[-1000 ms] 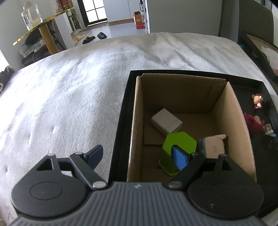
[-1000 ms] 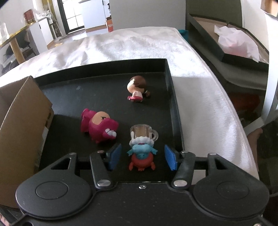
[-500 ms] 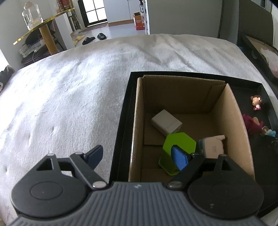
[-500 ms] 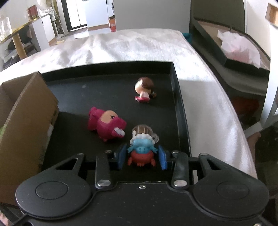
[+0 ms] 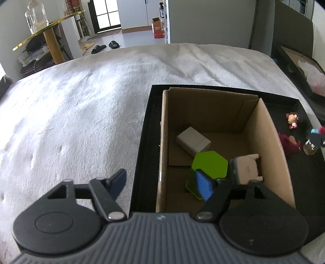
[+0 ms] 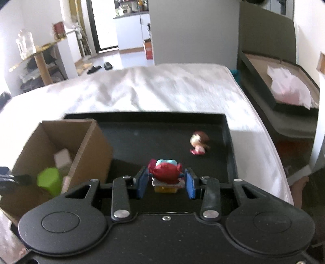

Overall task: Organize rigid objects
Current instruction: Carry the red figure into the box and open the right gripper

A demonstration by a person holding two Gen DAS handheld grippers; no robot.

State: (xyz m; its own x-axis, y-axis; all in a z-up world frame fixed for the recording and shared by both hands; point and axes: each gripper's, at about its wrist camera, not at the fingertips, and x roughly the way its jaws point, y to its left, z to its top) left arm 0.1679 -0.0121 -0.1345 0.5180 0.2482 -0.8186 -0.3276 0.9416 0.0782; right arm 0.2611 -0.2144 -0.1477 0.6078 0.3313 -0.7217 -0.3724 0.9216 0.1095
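Note:
My right gripper (image 6: 166, 182) is shut on a small red and blue figurine (image 6: 165, 171) and holds it lifted above the black tray (image 6: 162, 121); it also shows at the right edge of the left wrist view (image 5: 316, 131). A cardboard box (image 5: 270, 130) stands on the tray and holds a white block (image 5: 193, 140), a green hexagonal piece (image 5: 209, 164) and a beige item (image 5: 246, 169). My left gripper (image 5: 160, 182) is open and empty over the box's left wall. A brown-haired doll (image 6: 198, 143) and a magenta figure (image 5: 288, 143) lie on the tray.
The tray lies on a bed with a white fuzzy blanket (image 5: 81, 111). A dark tray with pink cloth (image 6: 290, 91) sits right of the bed. A gold shelf with a glass jar (image 5: 36, 18) stands at the far left.
My right gripper closed on the red and blue figurine, lifted it off the tray and swung left toward the box. The left gripper has barely moved.

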